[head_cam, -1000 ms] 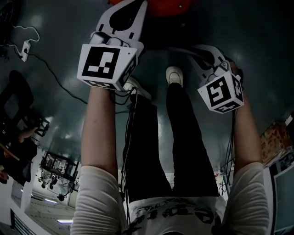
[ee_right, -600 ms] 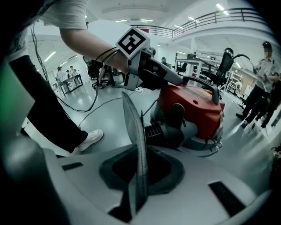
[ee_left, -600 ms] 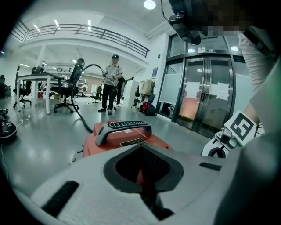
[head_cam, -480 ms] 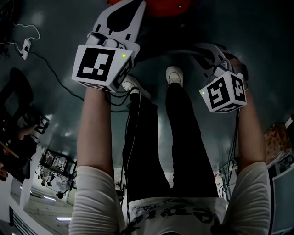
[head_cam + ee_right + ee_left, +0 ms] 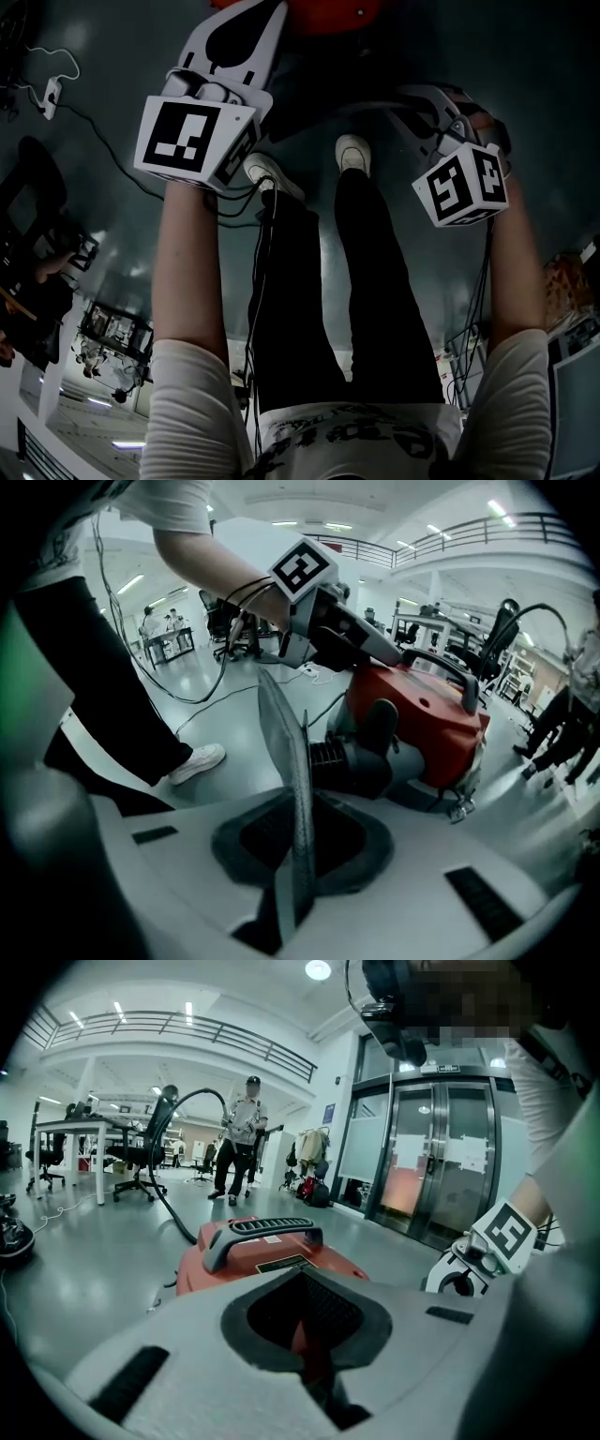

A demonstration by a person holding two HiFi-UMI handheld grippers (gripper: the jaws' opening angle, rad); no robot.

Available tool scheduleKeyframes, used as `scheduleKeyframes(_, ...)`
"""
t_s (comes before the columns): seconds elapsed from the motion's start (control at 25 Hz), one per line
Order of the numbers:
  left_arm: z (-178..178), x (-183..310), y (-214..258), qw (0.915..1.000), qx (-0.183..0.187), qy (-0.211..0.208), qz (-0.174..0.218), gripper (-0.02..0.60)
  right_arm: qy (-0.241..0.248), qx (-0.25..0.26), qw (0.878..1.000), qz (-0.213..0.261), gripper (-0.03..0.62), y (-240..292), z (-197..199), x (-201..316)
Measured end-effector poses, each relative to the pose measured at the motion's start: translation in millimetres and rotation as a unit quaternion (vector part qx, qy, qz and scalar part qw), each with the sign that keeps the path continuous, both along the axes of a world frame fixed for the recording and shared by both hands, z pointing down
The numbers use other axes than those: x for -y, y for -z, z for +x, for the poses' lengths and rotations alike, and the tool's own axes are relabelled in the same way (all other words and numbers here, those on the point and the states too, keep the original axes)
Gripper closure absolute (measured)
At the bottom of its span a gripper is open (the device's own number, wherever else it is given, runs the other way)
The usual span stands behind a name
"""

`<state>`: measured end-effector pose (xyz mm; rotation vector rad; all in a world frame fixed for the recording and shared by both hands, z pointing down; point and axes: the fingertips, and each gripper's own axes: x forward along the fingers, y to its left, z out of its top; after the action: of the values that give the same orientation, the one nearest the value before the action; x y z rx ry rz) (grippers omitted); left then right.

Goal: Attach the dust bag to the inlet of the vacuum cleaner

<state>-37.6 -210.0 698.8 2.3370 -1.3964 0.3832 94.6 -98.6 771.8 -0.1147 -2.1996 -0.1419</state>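
The red vacuum cleaner (image 5: 267,1265) with its black handle (image 5: 272,1232) stands on the floor ahead of my left gripper (image 5: 309,1372). That gripper's jaws look shut. A thin dark, reddish strip shows in their seam, and I cannot tell what it is. My right gripper (image 5: 295,892) is shut on the grey dust bag (image 5: 286,761), which stands edge-on and upright between the pads. Beyond the bag is the vacuum's black ribbed inlet (image 5: 352,757) on the red body (image 5: 422,719), apart from the bag. In the head view the left gripper (image 5: 267,23) reaches toward the red vacuum (image 5: 323,9).
The person's legs and white shoes (image 5: 354,152) are on the grey floor between the arms, with cables (image 5: 94,131) trailing left. A black hose (image 5: 178,1138) arcs up from the vacuum. People (image 5: 242,1138), office chairs and a desk (image 5: 84,1143) stand farther off, with glass doors (image 5: 441,1166) to the right.
The right gripper has rolled a little about its own axis, so its marker cube shows a different tilt. Both hands otherwise stay where they were.
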Motion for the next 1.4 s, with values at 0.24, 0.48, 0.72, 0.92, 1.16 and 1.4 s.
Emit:
scheduleKeyframes(0.24, 0.0, -0.3, -0.5, 1.0000, -0.007, 0.005, -0.003, 0.580, 0.032, -0.002, 0.999, 0.045, 0.563, -0.9, -4.3, 7.7)
scheduleKeyframes(0.48, 0.8, -0.5, -0.6, 0.9997, -0.019, 0.010, -0.012, 0.580, 0.020, -0.013, 0.999, 0.041, 0.562, 0.7, -9.1, 6.4)
scheduleKeyframes(0.72, 1.7, -0.5, -2.2, 0.9995, -0.021, 0.000, -0.022, 0.580, -0.068, -0.017, 0.997, -0.014, 0.559, 1.5, -9.0, 9.6)
scheduleKeyframes(0.92, 0.6, 0.4, 1.6, 0.9996, -0.018, -0.003, -0.020, 0.580, -0.113, -0.017, 0.992, -0.047, 0.554, 4.2, -8.8, 14.2)
scheduleKeyframes(1.16, -0.3, -0.4, -0.8, 0.9996, -0.010, -0.009, -0.025, 0.580, -0.108, -0.036, 0.992, -0.050, 0.550, 2.7, -8.2, 12.5)
scheduleKeyframes(1.4, -2.6, -0.3, 0.0, 0.9994, -0.019, 0.013, -0.024, 0.580, -0.115, -0.017, 0.993, -0.002, 0.469, 7.3, -1.5, 13.5)
